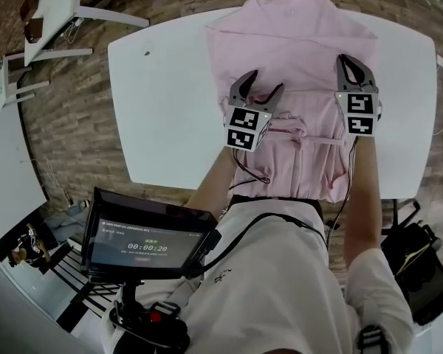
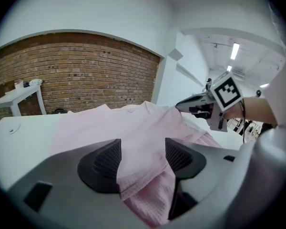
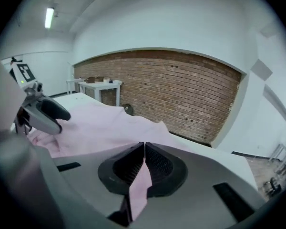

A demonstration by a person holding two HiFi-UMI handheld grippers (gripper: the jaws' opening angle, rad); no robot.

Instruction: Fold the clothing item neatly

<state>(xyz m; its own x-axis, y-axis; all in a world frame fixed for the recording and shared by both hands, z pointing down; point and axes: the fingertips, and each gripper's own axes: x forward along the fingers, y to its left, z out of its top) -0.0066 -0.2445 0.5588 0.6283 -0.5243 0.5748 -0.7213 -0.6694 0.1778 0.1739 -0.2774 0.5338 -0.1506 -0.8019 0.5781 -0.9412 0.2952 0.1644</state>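
While spread lengthwise up counter [image 1: 155, 87], collar at frame top: pink shirt [image 1: 280, 43]. Pinched on its right-side fabric, right gripper [image 1: 347, 63]; gaping over loose cloth, level alongside at centre-left, left gripper [image 1: 266, 81].

Shirt [image 1: 288, 50] on table [image 1: 162, 109]; left tool [image 1: 266, 81], right tool [image 1: 354, 68] side by side over its near part.
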